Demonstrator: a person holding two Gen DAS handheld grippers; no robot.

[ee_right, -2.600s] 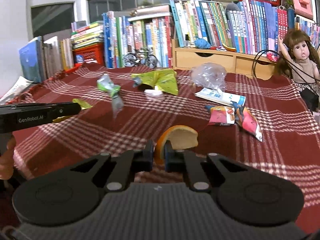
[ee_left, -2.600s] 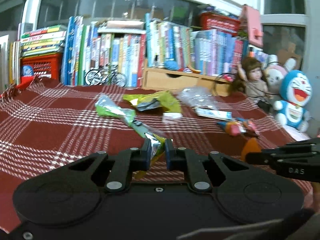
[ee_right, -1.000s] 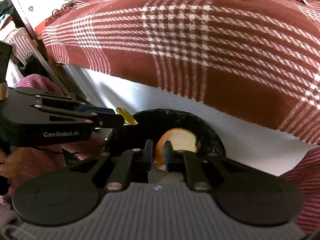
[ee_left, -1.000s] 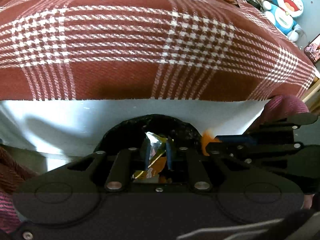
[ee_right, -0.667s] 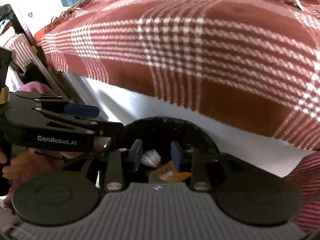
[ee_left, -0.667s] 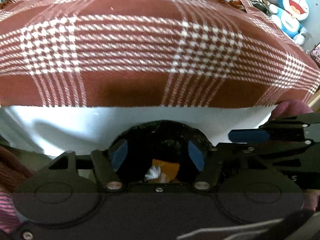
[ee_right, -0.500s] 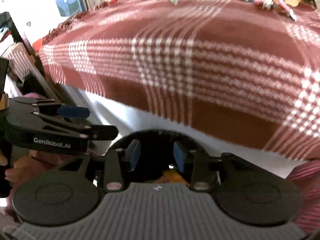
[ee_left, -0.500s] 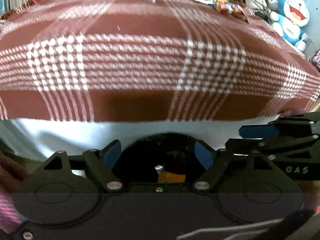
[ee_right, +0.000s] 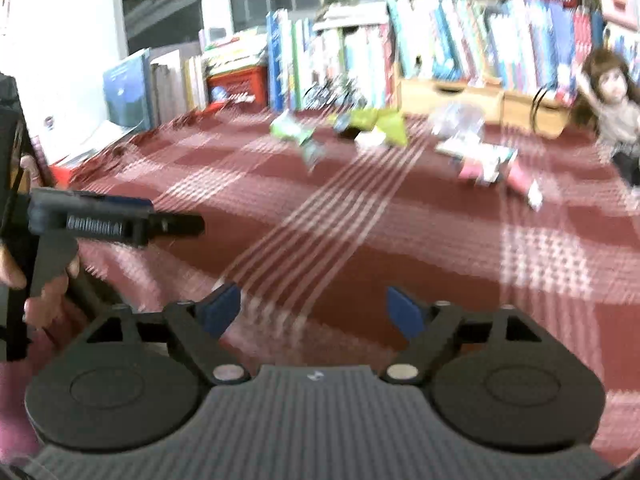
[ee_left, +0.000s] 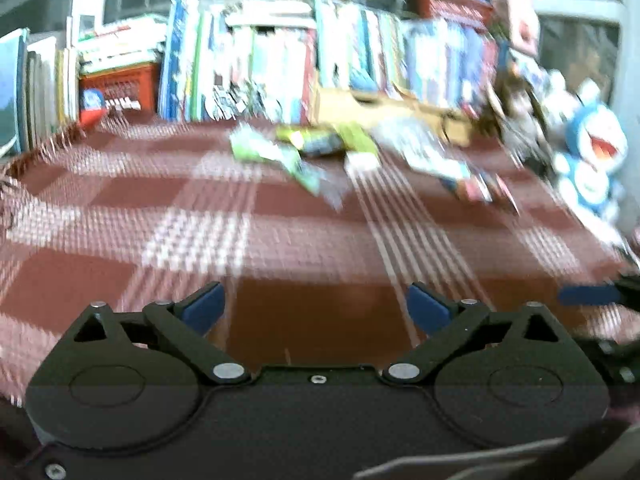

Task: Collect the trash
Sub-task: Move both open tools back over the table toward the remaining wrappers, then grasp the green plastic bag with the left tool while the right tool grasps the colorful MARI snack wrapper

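Red plaid cloth across the whole table, with the trash bunched toward the far edge, in front of the books. Nothing yet collected as far as these views show: green wrapper left of centre, yellow-green bag just beside it, small white piece in front of that, clear plastic bag and flat carton further right, pink packets nearest the right edge. All of it well apart from both tools.

Left gripper spread wide, nothing between the blue pads, low over the near edge. Right gripper likewise wide and empty. Likely step: heading out for the next piece.

No bin in either view. Heavy motion blur throughout, so no print on any wrapper readable and outlines smeared. Doll and blue plush toy at the right edge, partly cut off. Hand on the left tool only partly in view.
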